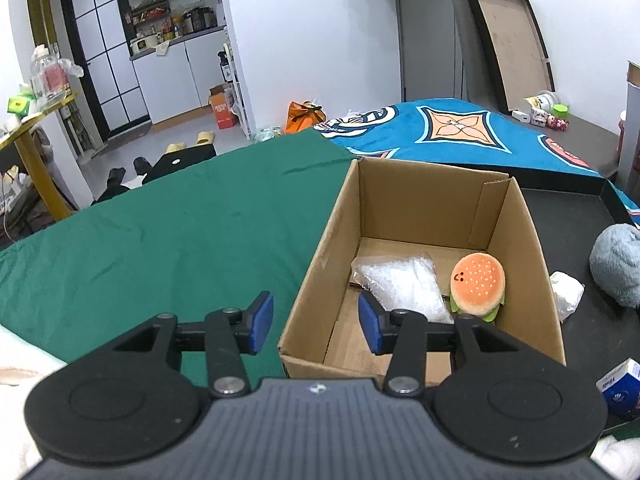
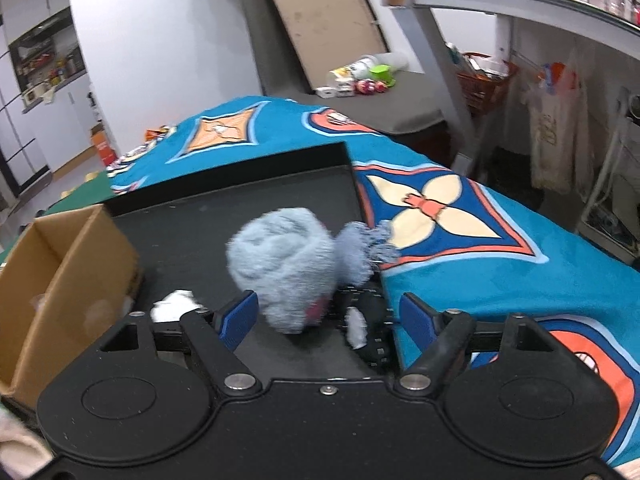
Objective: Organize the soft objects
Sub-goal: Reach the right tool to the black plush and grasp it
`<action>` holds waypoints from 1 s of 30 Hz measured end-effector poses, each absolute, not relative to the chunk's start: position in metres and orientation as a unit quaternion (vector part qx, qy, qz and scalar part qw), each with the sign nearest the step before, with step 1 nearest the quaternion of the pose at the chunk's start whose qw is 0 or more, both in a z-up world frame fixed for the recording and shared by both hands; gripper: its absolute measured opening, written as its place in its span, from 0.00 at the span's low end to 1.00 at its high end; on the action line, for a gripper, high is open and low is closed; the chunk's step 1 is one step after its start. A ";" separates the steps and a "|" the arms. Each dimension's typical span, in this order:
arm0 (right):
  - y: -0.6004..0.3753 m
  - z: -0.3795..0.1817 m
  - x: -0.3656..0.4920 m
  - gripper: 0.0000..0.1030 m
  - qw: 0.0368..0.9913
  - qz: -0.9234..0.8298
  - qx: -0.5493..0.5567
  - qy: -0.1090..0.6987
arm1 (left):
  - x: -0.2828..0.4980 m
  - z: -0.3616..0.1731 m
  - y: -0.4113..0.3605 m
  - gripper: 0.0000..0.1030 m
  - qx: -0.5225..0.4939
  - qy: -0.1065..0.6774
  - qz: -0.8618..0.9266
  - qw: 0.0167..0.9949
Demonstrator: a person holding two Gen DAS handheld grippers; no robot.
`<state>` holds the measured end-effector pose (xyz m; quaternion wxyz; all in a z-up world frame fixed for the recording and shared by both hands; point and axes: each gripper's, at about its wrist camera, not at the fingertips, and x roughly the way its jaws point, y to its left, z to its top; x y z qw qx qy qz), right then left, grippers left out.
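1. Black gripper bodies fill the bottom of both views; the left gripper (image 1: pixel 316 322) has its blue pads partly apart with nothing between them, straddling the near left wall of the cardboard box (image 1: pixel 320 264)
2. Inside the box lie a burger plush (image 1: pixel 478 282) and a clear plastic bag (image 1: pixel 404 284), touching
3. Right gripper (image 2: pixel 328 318) is open wide; the fluffy blue toy (image 2: pixel 284 264) sits on the black tray (image 2: pixel 200 224) just ahead of the pads, which do not press it
4. White crumpled scraps (image 2: pixel 172 304) lie beside the toy, near the box
5. Green cloth (image 1: pixel 160 220) covers the left of the table, a blue patterned blanket (image 2: pixel 500 248) the right; kitchen shelves show at upper left
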<state>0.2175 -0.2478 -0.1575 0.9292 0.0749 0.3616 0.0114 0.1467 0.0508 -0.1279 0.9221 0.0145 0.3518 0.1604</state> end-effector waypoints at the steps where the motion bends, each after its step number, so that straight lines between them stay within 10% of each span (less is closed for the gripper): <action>1: -0.250 -0.160 0.219 0.68 0.930 0.005 0.070 0.362 | 0.147 -0.128 0.050 0.44 0.016 0.351 0.162 0.922; 11: -0.258 -0.181 0.230 0.55 0.923 -0.006 0.067 0.379 | 0.151 -0.130 0.045 0.45 0.023 0.355 0.170 0.919; 16: -0.254 -0.187 0.229 0.27 0.922 -0.012 0.044 0.385 | 0.151 -0.130 0.045 0.45 0.024 0.357 0.171 0.918; 30: -0.254 -0.167 0.218 0.18 0.937 -0.012 0.035 0.348 | 0.149 -0.128 0.048 0.45 0.015 0.355 0.172 0.919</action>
